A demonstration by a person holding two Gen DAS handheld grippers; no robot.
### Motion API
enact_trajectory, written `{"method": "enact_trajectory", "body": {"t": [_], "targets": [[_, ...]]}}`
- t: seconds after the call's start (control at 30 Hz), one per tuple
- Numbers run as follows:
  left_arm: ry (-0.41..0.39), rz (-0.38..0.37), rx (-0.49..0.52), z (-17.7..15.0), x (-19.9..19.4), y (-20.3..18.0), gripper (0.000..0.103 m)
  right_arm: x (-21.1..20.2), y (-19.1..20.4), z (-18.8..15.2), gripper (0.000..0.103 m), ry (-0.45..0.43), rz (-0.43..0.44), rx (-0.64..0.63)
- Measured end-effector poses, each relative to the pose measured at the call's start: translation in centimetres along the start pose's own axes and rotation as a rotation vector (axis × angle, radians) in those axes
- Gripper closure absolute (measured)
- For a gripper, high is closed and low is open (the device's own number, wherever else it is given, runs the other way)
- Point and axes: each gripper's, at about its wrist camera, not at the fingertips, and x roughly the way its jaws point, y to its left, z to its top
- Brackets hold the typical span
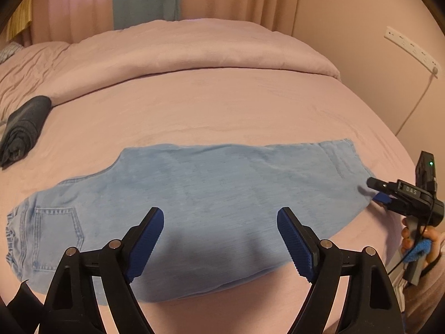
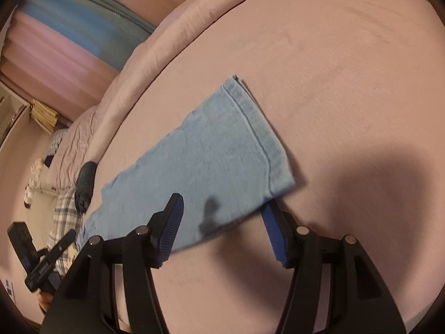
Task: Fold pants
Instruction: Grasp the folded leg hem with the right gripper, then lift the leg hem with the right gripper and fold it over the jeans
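Light blue jeans [image 1: 211, 194] lie flat on the pink bed, folded lengthwise, waist and back pocket at the left, leg hems at the right. My left gripper [image 1: 219, 225] is open and hovers over the middle of the jeans near their front edge. My right gripper [image 2: 219, 222] is open at the hem end [image 2: 250, 136], its right finger [image 2: 274, 231] partly under the hem corner. The right gripper also shows in the left wrist view [image 1: 381, 192] at the hem's corner. The left gripper shows in the right wrist view [image 2: 47, 261] at the far left.
A rolled dark garment [image 1: 23, 129] lies on the bed [image 1: 222, 97] at the left. A folded duvet [image 1: 194, 53] runs across the far side. A wall with a power strip [image 1: 411, 50] and cable stands at the right. Curtains hang behind.
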Motion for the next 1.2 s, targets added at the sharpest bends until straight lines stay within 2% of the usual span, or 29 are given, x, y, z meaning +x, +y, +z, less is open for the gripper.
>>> {"method": "enact_trajectory", "body": {"t": [0.73,0.83,0.9,1.0,1.2], "targets": [[0.027,-0.005,0.022,0.8,1.3,-1.8,0.019,0.6,0.3,0.6,0.047,-0.037,0.019,-0.012],[0.032,-0.006,0.025,0.8,1.5,-1.9,0.019,0.7,0.3,0.7,0.058,-0.037,0.003,-0.012],[0.035,-0.005,0.026,0.8,1.6,-2.0,0.019,0.8,0.1,0.8,0.072,-0.038,-0.014,-0.011],[0.043,-0.008,0.02,0.8,1.9,-2.0,0.019,0.7,-0.2,0.8,0.08,-0.042,-0.008,0.001],[0.071,-0.018,0.006,0.7,2.7,-2.1,0.019,0.4,0.7,0.8,0.09,-0.063,-0.028,-0.036]]}}
